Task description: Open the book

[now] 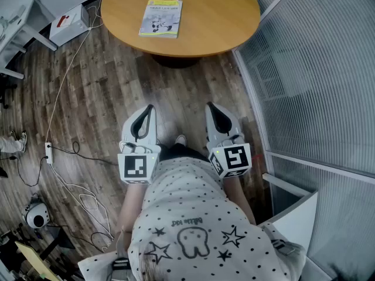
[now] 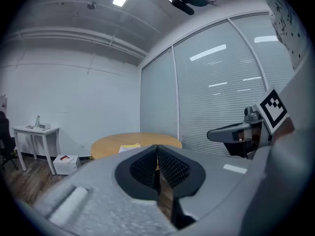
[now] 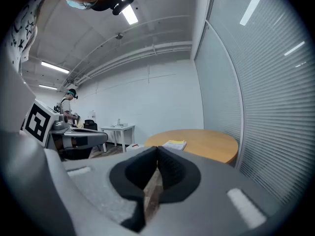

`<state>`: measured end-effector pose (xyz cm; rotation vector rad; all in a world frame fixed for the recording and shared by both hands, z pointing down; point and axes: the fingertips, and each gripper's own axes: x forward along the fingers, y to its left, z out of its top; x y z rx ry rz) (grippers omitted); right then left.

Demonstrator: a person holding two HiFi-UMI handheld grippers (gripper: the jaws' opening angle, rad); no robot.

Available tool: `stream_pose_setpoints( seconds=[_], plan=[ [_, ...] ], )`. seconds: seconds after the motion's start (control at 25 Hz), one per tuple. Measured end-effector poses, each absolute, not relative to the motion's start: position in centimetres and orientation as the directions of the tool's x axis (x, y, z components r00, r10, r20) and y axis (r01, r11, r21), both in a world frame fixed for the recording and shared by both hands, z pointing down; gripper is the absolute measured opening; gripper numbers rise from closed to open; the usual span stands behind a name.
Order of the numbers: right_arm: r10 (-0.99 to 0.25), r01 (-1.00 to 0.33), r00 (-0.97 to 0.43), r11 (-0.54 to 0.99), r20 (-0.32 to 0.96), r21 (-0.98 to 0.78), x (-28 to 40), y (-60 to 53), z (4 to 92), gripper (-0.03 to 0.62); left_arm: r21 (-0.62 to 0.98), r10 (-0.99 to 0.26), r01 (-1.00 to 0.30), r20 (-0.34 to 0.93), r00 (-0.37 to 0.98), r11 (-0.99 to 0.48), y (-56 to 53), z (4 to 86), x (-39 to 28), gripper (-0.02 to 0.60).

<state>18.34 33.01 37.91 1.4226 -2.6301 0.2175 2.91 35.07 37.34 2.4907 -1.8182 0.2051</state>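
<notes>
Wooden round tabletop carries a thin book with a yellow-and-white cover. It is closed and lies flat, cover up, toward the tabletop's left side and not far from the edge nearest the person. Left gripper: jaws pressed together, nothing between them. Right gripper: jaws likewise together, empty. Both are held side by side over the grey-brown plank floor, well short of the tabletop, tips pointing toward it. Neither touches the book.
</notes>
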Motion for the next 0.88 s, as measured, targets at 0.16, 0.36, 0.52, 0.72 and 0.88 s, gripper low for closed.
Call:
stream_pose_setpoints(
  seconds=[0.16,0.36,0.52,0.72,0.88],
  plan=[
    [-0.818,-0.839,-0.541,0.54,0.196,-0.059,18.6,33.1,38.0,0.005,-0.047,-0.945,-0.951,0.131,0.299,-0.307,34.9,36.9,3.2,0.012],
    [-0.817,-0.839,-0.541,0.541,0.198,-0.058,18.9,33.2,37.9,0.005,-0.048,-0.945,-0.951,0.133,0.298,-0.306,34.9,36.8,3.5,0.012],
    [-0.81,-0.831,-0.553,0.554,0.192,-0.058,19.0,33.4,37.8,0.005,-0.048,-0.945,-0.95,0.13,0.3,-0.308,34.9,36.7,3.9,0.012],
    [-0.81,-0.826,-0.563,0.559,0.161,-0.076,19.6,33.5,37.4,0.005,-0.047,-0.942,-0.947,0.127,0.311,-0.318,35.1,36.5,4.4,0.012],
    [-0.814,-0.823,-0.568,0.563,0.123,-0.073,20.4,33.5,36.7,0.005,-0.045,-0.942,-0.949,0.141,0.304,-0.313,35.7,36.7,4.6,0.012]
  ],
)
